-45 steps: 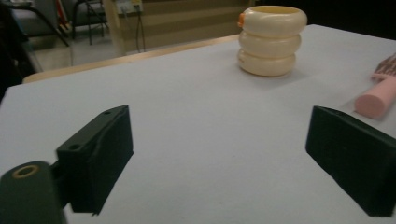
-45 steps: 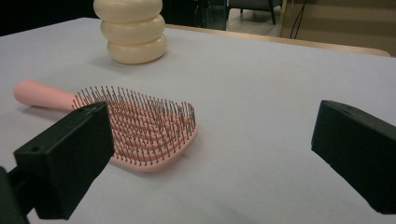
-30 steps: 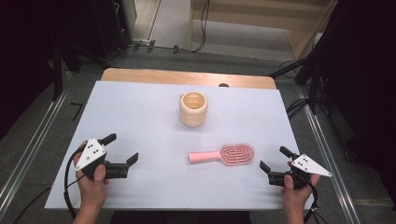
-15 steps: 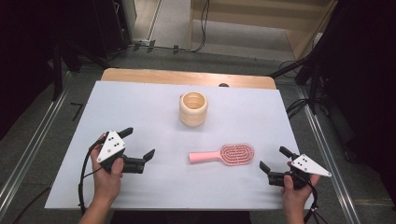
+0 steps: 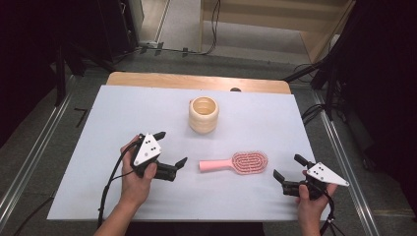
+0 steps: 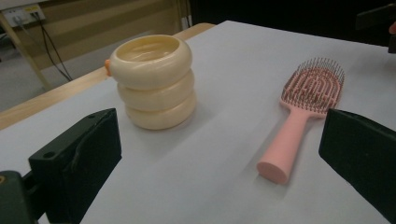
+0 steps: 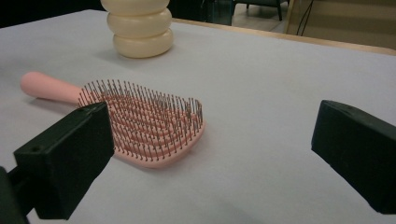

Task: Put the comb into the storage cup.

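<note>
A pink hairbrush lies bristles-up on the white table, its handle pointing left. Behind it stands a cream ribbed cup, upright. My left gripper is open just left of the brush handle, not touching it. In the left gripper view, the cup and the brush lie beyond the wide-apart jaws. My right gripper is open near the table's right front, a little right of the brush head. The right gripper view has the brush close ahead and the cup farther off.
A wooden strip borders the table's far edge. Metal rails run along the floor on both sides. Dark stands and cables sit behind the table. Cables trail from both grippers toward the front edge.
My left gripper has moved right and slightly away from the front edge, ending close to the brush handle. The right gripper, the brush and the cup have stayed put.
</note>
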{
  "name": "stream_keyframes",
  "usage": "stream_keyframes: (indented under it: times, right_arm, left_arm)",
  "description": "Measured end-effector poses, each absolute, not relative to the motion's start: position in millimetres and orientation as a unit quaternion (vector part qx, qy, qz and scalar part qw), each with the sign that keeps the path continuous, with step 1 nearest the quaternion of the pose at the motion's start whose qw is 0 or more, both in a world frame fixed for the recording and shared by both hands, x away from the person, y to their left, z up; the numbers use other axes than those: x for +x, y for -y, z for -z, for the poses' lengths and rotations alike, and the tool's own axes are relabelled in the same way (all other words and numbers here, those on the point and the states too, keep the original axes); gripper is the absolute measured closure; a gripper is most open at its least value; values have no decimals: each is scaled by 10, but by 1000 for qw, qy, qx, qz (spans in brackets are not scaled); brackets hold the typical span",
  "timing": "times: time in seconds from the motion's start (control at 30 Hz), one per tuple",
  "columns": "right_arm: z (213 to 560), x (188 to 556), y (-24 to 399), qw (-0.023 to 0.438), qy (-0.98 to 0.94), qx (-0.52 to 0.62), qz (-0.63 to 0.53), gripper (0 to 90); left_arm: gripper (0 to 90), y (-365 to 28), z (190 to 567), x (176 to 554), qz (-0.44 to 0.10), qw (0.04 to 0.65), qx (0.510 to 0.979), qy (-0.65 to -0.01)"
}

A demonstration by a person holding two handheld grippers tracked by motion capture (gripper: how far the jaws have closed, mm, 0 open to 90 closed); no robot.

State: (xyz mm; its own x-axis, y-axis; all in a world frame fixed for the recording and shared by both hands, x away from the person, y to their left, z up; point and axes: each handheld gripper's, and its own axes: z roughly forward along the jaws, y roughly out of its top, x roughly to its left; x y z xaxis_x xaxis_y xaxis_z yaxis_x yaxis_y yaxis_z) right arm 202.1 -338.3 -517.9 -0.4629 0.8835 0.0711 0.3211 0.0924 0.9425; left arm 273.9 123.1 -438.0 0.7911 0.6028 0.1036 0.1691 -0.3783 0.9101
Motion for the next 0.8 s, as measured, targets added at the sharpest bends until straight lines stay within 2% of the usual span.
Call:
stream_keyframes:
  times: [0.8]
  right_arm:
    - [5179,2033,3377,274,-690,435,-509,0]
  left_arm:
    - [0,-549,4469,2934,-165,460,853,-185]
